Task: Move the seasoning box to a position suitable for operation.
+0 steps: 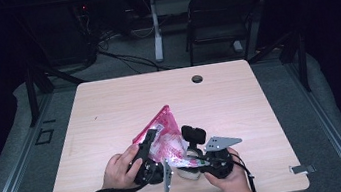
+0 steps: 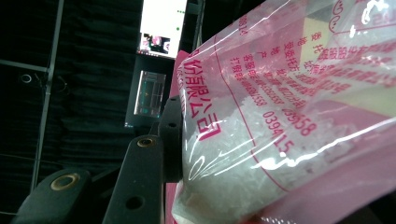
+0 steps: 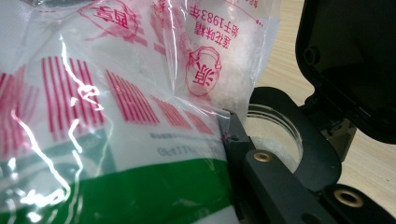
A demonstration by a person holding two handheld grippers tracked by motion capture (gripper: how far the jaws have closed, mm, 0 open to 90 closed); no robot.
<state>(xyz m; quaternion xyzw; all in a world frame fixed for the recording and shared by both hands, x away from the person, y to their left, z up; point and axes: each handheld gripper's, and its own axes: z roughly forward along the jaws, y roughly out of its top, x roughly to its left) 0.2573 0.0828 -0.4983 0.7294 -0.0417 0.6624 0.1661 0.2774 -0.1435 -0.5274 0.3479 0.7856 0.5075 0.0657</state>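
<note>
My left gripper [image 1: 150, 141] clamps the pink bag [image 1: 159, 128] of white crystals from its left; my right gripper [image 1: 197, 149], jaws nearly together, pinches its lower right edge over a clear jar [image 3: 275, 135].

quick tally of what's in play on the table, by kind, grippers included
Handheld grippers: 2, the left gripper and the right gripper
Pink printed bag of white granules: 1, held between both grippers
Clear round container with white granules inside, beside the bag: 1
Total: 4
</note>
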